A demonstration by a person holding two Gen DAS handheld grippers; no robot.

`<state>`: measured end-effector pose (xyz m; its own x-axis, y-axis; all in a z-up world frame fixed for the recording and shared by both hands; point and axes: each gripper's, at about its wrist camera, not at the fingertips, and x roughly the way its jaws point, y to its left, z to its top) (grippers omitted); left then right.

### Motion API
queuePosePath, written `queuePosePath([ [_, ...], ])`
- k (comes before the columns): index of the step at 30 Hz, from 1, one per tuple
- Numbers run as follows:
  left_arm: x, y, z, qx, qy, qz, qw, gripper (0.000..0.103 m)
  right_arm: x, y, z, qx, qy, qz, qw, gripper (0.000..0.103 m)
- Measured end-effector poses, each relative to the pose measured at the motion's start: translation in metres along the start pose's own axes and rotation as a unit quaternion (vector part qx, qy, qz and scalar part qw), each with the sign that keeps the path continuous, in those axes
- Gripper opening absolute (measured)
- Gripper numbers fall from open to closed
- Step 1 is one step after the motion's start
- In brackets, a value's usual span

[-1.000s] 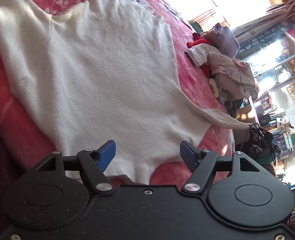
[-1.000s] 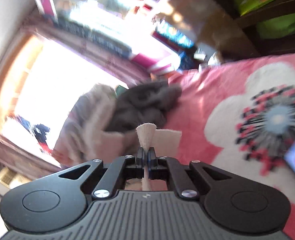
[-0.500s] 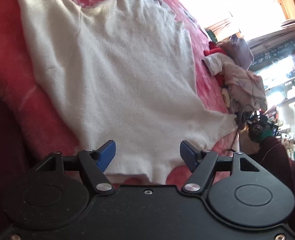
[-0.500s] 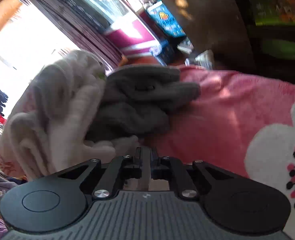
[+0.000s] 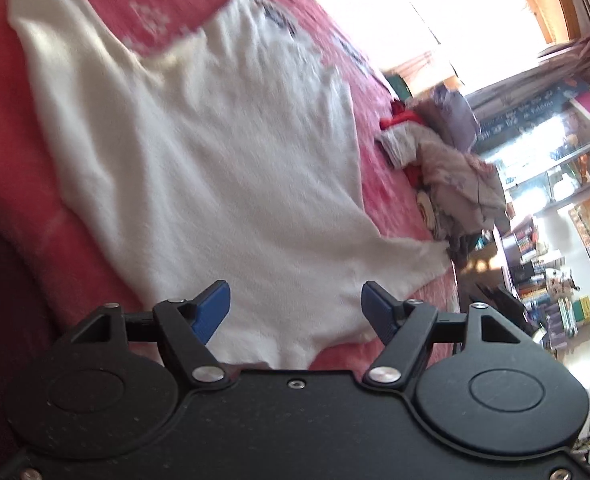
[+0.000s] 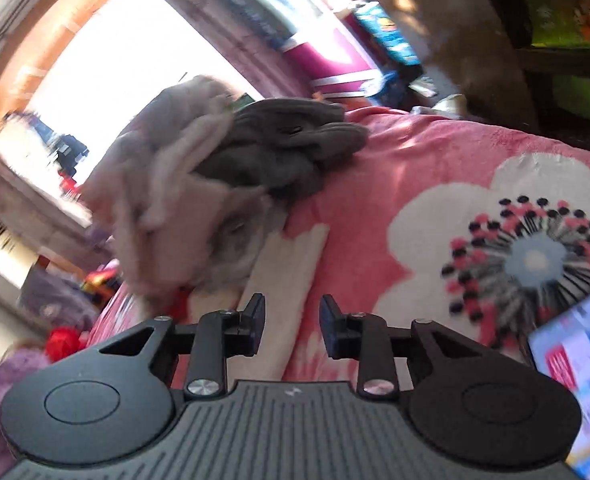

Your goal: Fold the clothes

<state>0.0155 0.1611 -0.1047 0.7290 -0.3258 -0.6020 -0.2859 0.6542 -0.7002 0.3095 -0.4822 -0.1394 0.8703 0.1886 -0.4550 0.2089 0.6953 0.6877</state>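
Pink bedspread (image 5: 383, 184) bears white sweater (image 5: 223, 168); both hand-held grippers (image 5: 296, 308) (image 6: 292, 320) spread, empty

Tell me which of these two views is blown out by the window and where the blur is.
Both: in the left wrist view the window is pure white and the white sweater is softly smeared; in the right wrist view the window glares and the clothes pile is motion-blurred.
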Motion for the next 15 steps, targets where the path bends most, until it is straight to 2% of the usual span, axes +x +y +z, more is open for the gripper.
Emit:
queuePosePath([
  [5,-0.064,0.036,0.022,0.002,-0.086,0.048,0.9951,0.084,-0.099,0.047,-0.008,-0.081,0.002,0.097,0.992,0.053],
  [9,-0.109,0.075,0.049,-0.004,-0.160,0.090,0.9831,0.087,-0.158,0.085,-0.010,-0.141,0.006,0.157,0.977,0.067],
  [11,-0.124,0.096,0.065,-0.003,-0.192,0.110,0.9753,0.089,-0.161,0.097,-0.029,-0.152,0.020,0.158,0.975,0.068],
  [15,-0.122,0.153,0.109,-0.022,-0.233,0.155,0.9597,0.089,-0.160,0.119,-0.070,-0.170,0.052,0.156,0.972,0.068],
])
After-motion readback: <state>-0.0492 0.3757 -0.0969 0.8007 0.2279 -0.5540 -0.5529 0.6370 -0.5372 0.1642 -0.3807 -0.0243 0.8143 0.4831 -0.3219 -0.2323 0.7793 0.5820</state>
